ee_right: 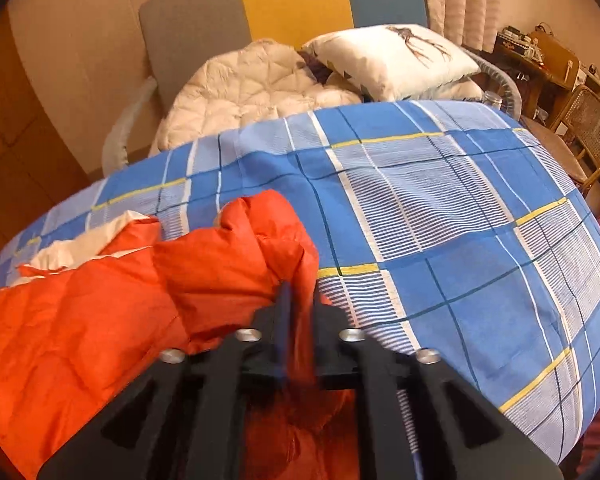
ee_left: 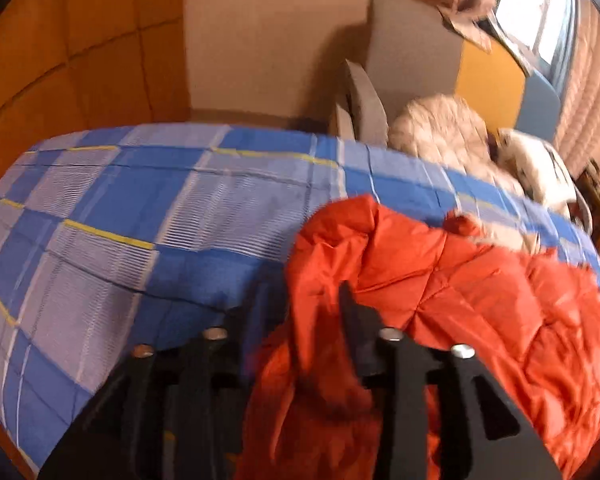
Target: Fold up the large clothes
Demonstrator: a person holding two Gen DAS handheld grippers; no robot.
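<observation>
Ahead of our left hand-held gripper (ee_left: 296,312), the orange puffer jacket (ee_left: 440,300) lies bunched on the bed (ee_left: 120,208), a fold sitting between the spread jaws with no pinch we can see. Further right, our right hand-held gripper (ee_right: 300,304) also stands parted, straddling the jacket's edge. We judge the slick, puffy fabric may slump or slide off the near bed edge, and closing now could catch several layers, skewing the fold.

Blue plaid bedsheet (ee_right: 440,208), white deer-print pillow (ee_right: 396,60) beside cream quilted coat (ee_right: 252,88), rattan chair (ee_right: 592,132).
</observation>
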